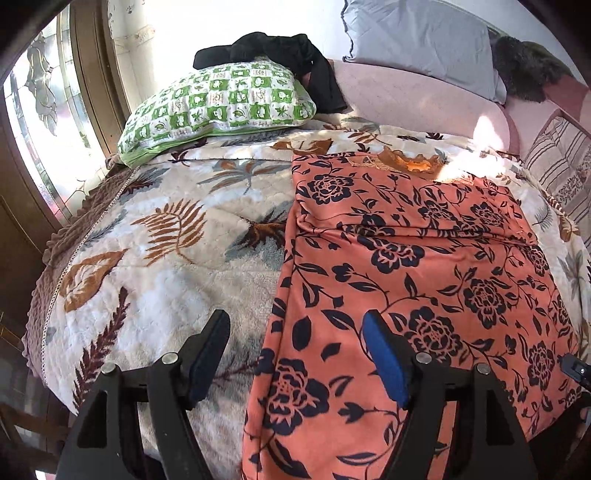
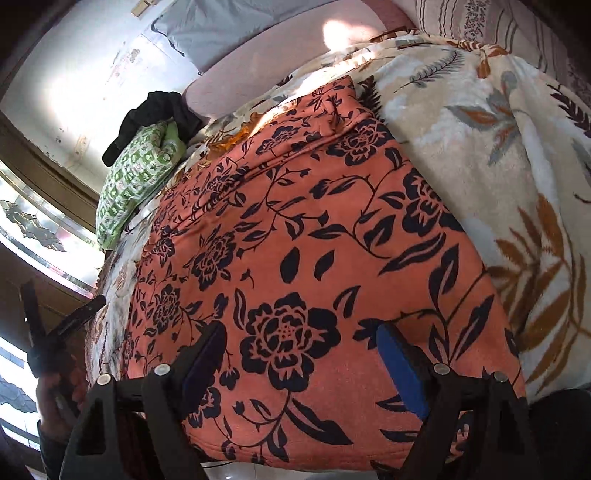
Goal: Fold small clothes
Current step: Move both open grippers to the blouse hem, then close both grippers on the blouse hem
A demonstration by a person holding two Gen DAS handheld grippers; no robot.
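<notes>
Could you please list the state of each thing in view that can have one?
Left gripper: open, fingers empty, above the garment's left edge.
Right gripper: open, holding nothing, over the garment.
Orange floral garment: spread on the bed, with one crosswise crease.
Leaf-print blanket: spread under the garment.
Green checked pillow: lying at the head end.
Black clothes: bunched, draped over the pillow.

Bright window (image 1: 44, 122) daylight, glare on the wall (image 1: 173, 33), fisheye-bent edges, sharp focus.
</notes>
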